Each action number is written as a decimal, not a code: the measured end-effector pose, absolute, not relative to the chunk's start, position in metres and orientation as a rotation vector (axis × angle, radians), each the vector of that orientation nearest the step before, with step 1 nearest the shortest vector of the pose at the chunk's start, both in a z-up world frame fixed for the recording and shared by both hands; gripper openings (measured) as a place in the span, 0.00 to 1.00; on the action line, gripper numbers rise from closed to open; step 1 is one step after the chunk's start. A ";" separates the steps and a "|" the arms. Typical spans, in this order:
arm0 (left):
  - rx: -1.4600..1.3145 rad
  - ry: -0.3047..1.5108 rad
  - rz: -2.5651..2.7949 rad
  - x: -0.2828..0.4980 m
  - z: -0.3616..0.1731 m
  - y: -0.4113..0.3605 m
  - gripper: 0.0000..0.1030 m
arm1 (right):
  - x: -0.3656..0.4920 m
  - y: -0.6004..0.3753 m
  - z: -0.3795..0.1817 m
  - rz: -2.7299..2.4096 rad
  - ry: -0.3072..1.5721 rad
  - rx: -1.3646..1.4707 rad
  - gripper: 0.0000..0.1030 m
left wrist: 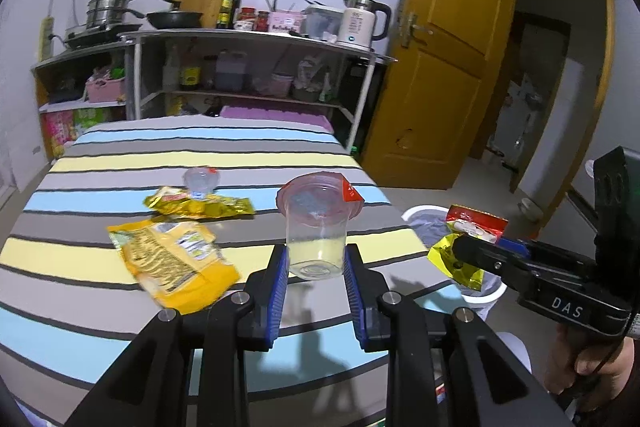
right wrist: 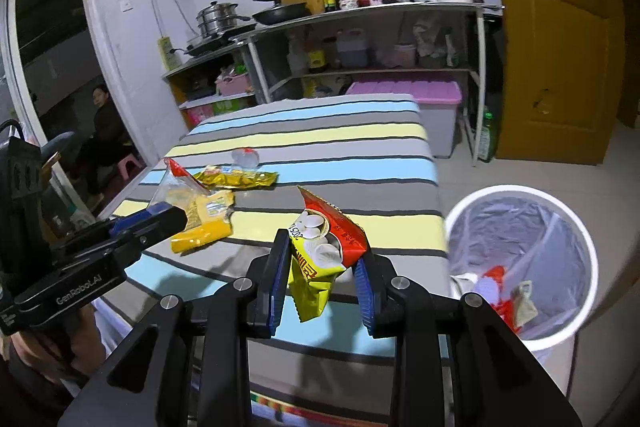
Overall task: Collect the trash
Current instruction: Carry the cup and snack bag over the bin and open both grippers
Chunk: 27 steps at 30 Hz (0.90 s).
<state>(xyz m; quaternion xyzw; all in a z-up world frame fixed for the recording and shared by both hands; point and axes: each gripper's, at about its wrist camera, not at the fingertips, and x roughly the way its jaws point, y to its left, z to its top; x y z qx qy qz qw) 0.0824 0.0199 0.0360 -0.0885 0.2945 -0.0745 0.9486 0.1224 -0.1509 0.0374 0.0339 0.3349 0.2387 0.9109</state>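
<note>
My left gripper point(left wrist: 317, 263) is shut on a clear plastic cup point(left wrist: 318, 227) with a peeled red lid, held upright above the striped table point(left wrist: 120, 331). My right gripper point(right wrist: 322, 267) is shut on a crumpled red and yellow snack wrapper point(right wrist: 320, 255), just left of the white trash bin point(right wrist: 520, 259). In the right wrist view the left gripper point(right wrist: 160, 213) shows at the left with the cup point(right wrist: 176, 191). On the table lie a yellow snack bag point(left wrist: 172, 263), a gold wrapper point(left wrist: 200, 205) and a small clear cup point(left wrist: 201, 179).
The lined bin point(left wrist: 424, 217) stands on the floor by the table's right edge and holds some trash. Kitchen shelves point(left wrist: 256, 35) with pots and a kettle stand behind the table. A yellow door point(left wrist: 448, 67) is at the right. A person point(right wrist: 104, 119) sits far left.
</note>
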 end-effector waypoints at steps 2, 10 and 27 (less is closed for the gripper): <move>-0.171 0.597 -0.166 0.085 0.038 0.012 0.27 | 0.122 -0.158 0.037 0.478 0.688 0.075 0.30; -0.136 0.595 -0.227 0.101 0.042 -0.025 0.27 | 0.127 -0.189 0.035 0.419 0.683 0.093 0.30; -0.071 0.609 -0.359 0.145 0.036 -0.101 0.27 | 0.144 -0.260 0.025 0.279 0.686 0.146 0.30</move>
